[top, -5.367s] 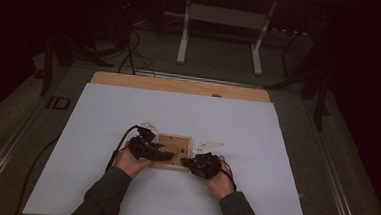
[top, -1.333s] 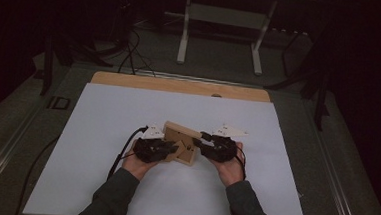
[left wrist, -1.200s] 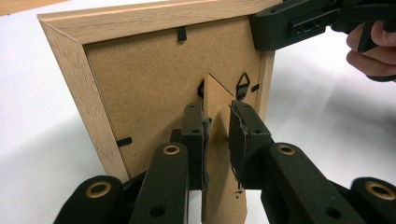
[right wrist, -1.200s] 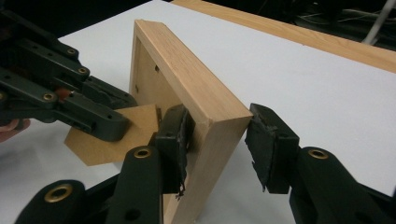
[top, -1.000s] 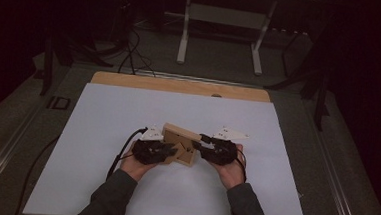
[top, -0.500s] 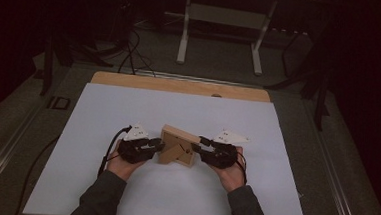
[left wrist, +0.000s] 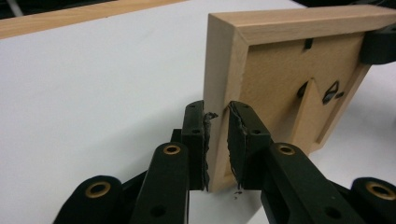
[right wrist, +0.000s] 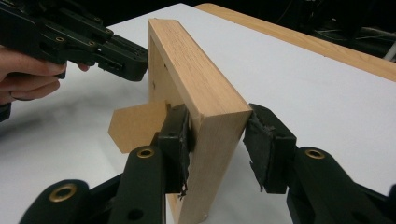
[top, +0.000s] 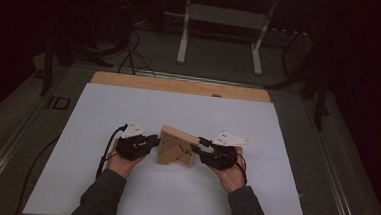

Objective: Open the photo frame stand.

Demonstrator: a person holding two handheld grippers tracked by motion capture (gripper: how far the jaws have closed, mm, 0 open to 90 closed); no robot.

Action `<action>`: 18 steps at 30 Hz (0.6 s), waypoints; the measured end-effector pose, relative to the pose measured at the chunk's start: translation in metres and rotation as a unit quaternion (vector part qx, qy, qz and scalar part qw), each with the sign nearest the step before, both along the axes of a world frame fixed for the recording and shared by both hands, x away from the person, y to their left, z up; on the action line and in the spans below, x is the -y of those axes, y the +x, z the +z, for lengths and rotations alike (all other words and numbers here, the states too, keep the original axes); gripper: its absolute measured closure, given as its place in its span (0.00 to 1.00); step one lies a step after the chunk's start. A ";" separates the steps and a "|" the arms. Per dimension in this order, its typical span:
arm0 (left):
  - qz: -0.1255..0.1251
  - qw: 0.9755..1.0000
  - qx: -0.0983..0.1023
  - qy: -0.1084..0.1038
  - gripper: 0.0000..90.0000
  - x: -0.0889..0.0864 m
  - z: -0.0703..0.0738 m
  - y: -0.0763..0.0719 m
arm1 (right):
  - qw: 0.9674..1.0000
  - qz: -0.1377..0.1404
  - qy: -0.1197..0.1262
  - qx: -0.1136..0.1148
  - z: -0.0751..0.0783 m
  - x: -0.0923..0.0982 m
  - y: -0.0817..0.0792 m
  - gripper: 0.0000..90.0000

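While you are holding a claw in each hand, this is how things are looking:

Frame: the wooden picture frame is standing upright on the white sheet, near the middle of the desk. Its back is facing you.

Stand: the little brown stand on the back of the frame is sticking out, and you are seeing it in both claw views.

Left claw: your left claw is sitting at the left edge of the frame. In the left claw view its jaws are closing in around that edge, one on each side. The jaws have just been closing. They are looking very close to the wood, but I cannot tell if both pads are pressing on it.

Right claw: your right claw is gripping the right edge of the frame. In the right claw view one pad is pressing flat on the back side. The other pad is touching the front side only at its top.

Hands: your left hand and right hand are resting low on the sheet, on either side of the frame.
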State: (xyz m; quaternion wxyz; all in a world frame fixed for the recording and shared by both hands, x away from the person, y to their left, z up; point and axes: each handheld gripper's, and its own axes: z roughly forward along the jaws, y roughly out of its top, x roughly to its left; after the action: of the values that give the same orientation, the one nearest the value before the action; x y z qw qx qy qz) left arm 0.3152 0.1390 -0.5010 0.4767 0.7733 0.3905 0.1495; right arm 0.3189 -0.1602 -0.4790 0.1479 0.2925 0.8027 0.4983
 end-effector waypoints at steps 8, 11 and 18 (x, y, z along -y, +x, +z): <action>-0.004 1.000 -0.001 0.004 0.88 0.008 0.001 0.006 | 1.000 0.000 -0.009 0.025 0.001 -0.002 -0.002 0.67; -0.003 1.000 0.002 0.000 0.88 0.011 0.000 0.010 | 0.999 -0.007 -0.017 0.042 0.001 -0.002 -0.004 0.67; -0.005 1.000 0.004 -0.026 0.89 0.012 0.000 0.019 | 0.997 -0.019 -0.027 0.065 0.000 -0.001 -0.005 0.67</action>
State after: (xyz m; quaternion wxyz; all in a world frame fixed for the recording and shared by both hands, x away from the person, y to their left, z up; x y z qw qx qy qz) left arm 0.3345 0.1266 -0.5015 0.4989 0.7620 0.3883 0.1401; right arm 0.3142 -0.1595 -0.4791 0.2168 0.2707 0.7988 0.4916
